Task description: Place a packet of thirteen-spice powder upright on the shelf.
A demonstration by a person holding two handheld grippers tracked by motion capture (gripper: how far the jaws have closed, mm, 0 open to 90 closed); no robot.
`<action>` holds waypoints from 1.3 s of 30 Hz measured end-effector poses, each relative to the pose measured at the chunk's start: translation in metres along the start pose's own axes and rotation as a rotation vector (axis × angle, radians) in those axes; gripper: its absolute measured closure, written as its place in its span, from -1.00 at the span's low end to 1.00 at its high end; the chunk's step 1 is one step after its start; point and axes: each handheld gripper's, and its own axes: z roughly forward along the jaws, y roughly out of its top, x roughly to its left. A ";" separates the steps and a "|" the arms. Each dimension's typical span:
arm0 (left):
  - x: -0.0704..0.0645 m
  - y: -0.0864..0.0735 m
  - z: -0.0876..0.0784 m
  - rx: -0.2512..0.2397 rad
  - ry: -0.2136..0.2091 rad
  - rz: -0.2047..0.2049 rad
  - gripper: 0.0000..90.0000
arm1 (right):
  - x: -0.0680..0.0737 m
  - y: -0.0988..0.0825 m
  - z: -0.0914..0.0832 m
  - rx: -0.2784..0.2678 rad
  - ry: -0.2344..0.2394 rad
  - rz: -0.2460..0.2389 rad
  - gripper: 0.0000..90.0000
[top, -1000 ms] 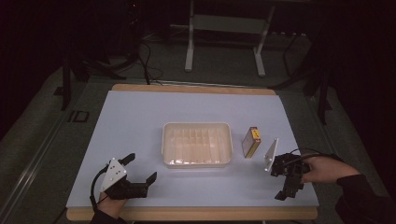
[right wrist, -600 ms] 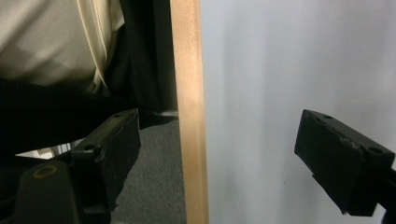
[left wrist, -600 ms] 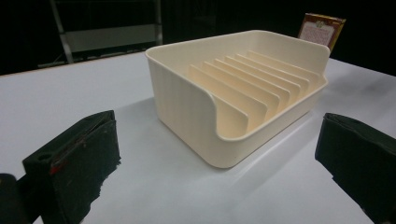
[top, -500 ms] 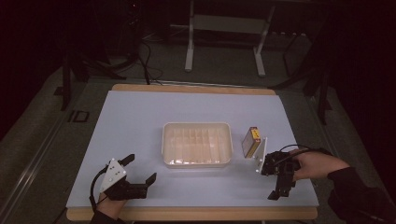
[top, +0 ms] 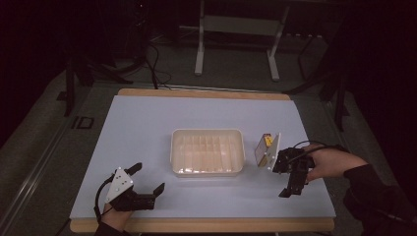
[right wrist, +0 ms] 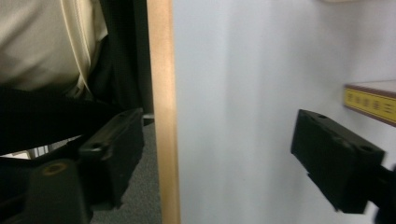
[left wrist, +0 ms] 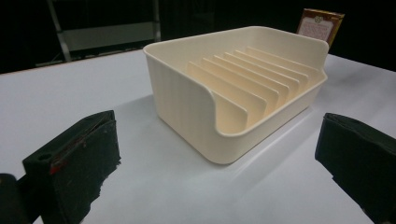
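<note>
**Right gripper moves in beside the box; left gripper holds station**

Compared with the earlier high view, your right gripper (top: 290, 179) has shifted inward across the table (top: 147, 128) and now sits just beside the small yellow-and-brown box (top: 264, 148), where before it lay farther out toward the table's right edge. Its jaws have just been closing, yet they remain apart with nothing between them; the right gripper view shows only bare table surface and the wooden table edge in the gap. The box edge appears in that view just beyond the far jaw, outside the gap.

Your right hand (top: 329, 162) comes in from the right, the gripper body angled so its jaws point back toward your side of the table, with the grey plate standing against the box.

Your left gripper (top: 137, 189) has not changed position. It lies low near the table's front edge, jaws spread wide and empty. The cream tray (left wrist: 243, 88) with its upright dividers stands ahead of those fingers, apart from them, and the box shows beyond the tray's far corner.
</note>
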 end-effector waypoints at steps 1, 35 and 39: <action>0.000 0.000 0.000 -0.001 -0.002 -0.002 -1.00 | -0.001 0.000 -0.003 0.003 -0.013 0.004 -0.59; -0.003 -0.005 -0.011 0.000 -0.016 0.000 -1.00 | -0.061 0.003 -0.046 -0.028 -0.242 0.008 -0.55; -0.004 -0.005 -0.012 0.004 -0.025 0.005 -1.00 | -0.070 0.005 -0.045 -0.021 -0.243 0.009 -0.55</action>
